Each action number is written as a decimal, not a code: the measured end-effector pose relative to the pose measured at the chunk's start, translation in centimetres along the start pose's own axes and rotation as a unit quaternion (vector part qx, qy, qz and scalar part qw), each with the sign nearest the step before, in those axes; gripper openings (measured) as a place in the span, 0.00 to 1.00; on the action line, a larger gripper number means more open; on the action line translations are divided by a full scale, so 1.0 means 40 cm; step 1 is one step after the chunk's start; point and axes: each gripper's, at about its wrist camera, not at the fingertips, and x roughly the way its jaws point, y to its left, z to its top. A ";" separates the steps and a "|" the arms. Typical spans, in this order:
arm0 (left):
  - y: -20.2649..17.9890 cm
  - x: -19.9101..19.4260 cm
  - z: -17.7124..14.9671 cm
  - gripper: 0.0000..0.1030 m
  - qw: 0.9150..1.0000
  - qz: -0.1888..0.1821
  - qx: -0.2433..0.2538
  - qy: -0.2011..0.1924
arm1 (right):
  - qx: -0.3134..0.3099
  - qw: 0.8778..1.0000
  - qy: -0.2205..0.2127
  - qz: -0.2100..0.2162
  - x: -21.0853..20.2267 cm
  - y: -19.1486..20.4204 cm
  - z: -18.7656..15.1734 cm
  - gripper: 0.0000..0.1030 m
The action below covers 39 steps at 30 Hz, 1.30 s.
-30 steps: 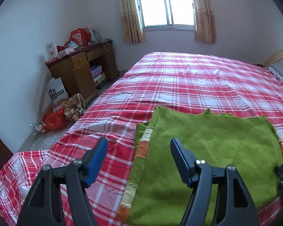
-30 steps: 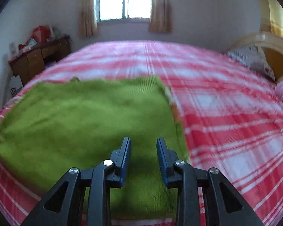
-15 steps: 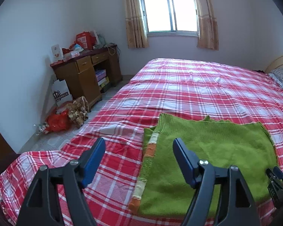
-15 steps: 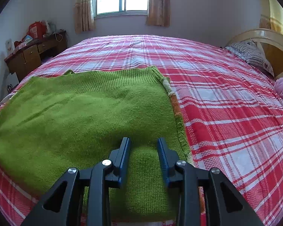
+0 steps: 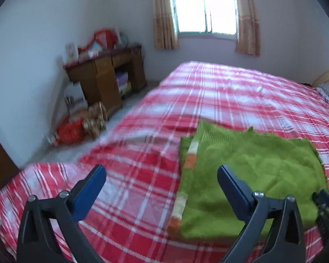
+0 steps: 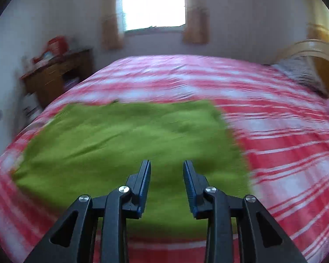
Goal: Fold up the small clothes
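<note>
Both views now sit farther back from the green knit garment [image 5: 247, 168] than a second ago, so more of the plaid bedspread shows around it, and the left hand-held gripper [image 5: 162, 186] has just been opening, its blue pads now spread as wide as they go with only bedspread and the garment's striped edge seen beyond the gap, nothing between them. The garment lies flat on the near part of the bed [image 5: 230, 92], already doubled into a rough rectangle: a second layer and an orange-and-cream striped band [image 5: 189, 160] peek out along its left edge. I judge at least one fold done; whether another fold or a tidy-up is left cannot be settled from this, though the rectangle looks fairly compact and smooth. The right hand-held gripper [image 6: 166, 175] hangs above the garment's near edge, its jaws narrow but parted, with nothing gripped. No basket or box for finished clothes is in view. Beyond the bed, a wooden desk [image 5: 103, 76] against the wall carries red packages on top, too blurred to name; its open shelf [image 5: 124, 83] holds what look like stacked items. Bags [image 5: 76, 127] sit on the floor beside it.
</note>
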 end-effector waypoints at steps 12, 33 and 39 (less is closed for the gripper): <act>0.021 0.140 -0.159 1.00 0.981 -0.084 -0.143 0.102 | -0.040 0.998 0.034 0.036 0.062 0.086 -0.079 0.34; -0.057 0.144 -0.130 0.16 0.980 -0.101 -0.163 0.053 | -0.007 0.995 0.042 0.085 0.059 0.082 -0.081 0.38; -0.132 0.077 -0.058 0.14 0.991 -0.096 -0.089 0.002 | 0.064 0.990 0.033 0.120 0.035 -0.009 -0.077 0.39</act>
